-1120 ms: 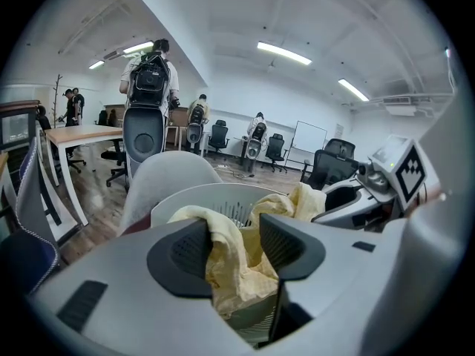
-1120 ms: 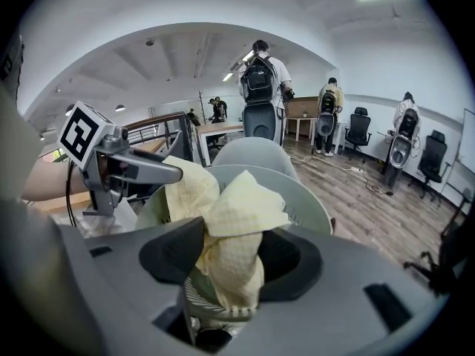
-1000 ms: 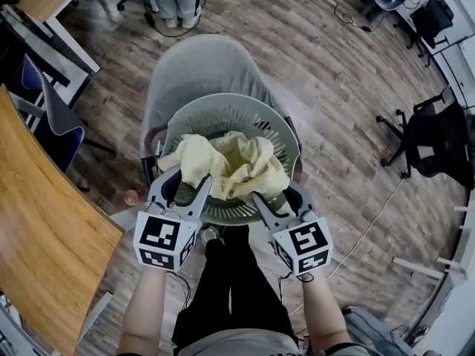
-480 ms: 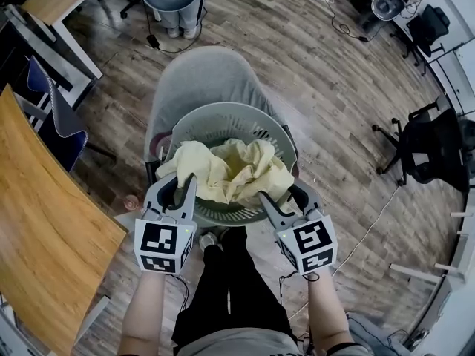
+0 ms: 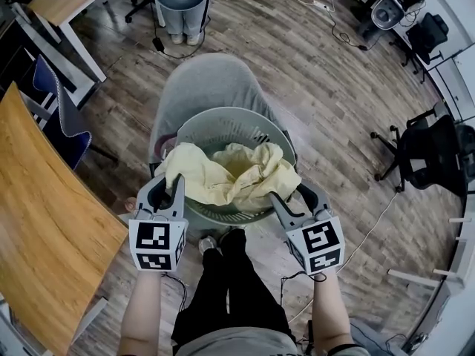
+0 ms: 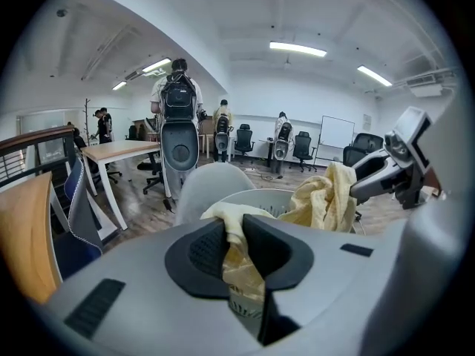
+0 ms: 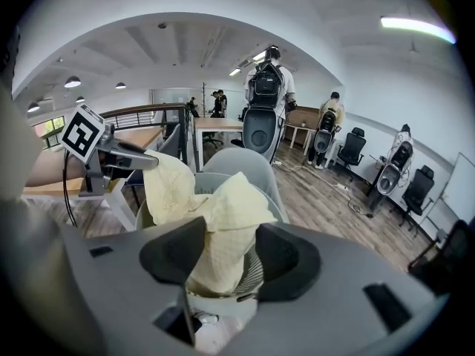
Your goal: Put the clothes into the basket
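A pale yellow cloth (image 5: 230, 173) lies bunched over the near rim of a round grey slatted basket (image 5: 223, 116), which stands on a grey chair seat (image 5: 204, 73). My left gripper (image 5: 167, 185) has just closed its jaws on the cloth's left edge; in the left gripper view the cloth (image 6: 236, 262) is pinched between them. My right gripper (image 5: 292, 193) is shut on the cloth's right end, and a fold (image 7: 223, 228) rises between its pads in the right gripper view. The cloth hangs stretched between the two grippers above the basket's front.
A wooden table (image 5: 41, 221) runs along the left, with a blue chair (image 5: 63, 117) beside it. A black office chair (image 5: 430, 147) stands at the right. A person's legs (image 5: 178, 17) are beyond the grey chair. My own legs (image 5: 230, 288) are below the basket.
The left gripper's jaws went from wide apart to shut on the cloth's left edge. Both grippers have drawn back towards me and outwards, and the cloth is pulled up at its two ends.
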The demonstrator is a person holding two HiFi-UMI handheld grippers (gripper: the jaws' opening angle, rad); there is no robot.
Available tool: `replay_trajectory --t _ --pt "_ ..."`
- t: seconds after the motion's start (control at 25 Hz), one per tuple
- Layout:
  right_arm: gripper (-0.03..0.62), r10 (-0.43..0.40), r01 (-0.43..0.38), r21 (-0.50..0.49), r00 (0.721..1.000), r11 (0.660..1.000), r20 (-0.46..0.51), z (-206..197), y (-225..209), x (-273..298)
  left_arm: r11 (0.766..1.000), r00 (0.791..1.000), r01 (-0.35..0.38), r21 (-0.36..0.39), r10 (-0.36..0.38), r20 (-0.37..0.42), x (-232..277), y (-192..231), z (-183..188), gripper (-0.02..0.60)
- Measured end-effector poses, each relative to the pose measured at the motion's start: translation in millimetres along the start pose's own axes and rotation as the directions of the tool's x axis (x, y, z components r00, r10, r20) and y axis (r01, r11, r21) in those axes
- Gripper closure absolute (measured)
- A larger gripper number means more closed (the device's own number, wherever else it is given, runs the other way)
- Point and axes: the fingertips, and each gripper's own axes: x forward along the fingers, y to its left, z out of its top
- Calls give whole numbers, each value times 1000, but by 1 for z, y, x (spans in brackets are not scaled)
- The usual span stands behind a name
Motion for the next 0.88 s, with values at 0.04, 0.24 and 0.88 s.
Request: replay_trajectory --t 0.04,0.24,0.88 --pt "373 -3 3 -3 1000 1000 2 1 -1 -1 1000 1000 -5 -2 5 5 -1 2 2 515" --pt "373 -39 39 -11 999 999 10 3 -10 -10 999 1000 -23 -30 24 20 -6 15 9 500" --pt "574 44 -94 171 960 981 276 56 19 -29 986 972 167 12 -167 164 -21 -52 60 532"
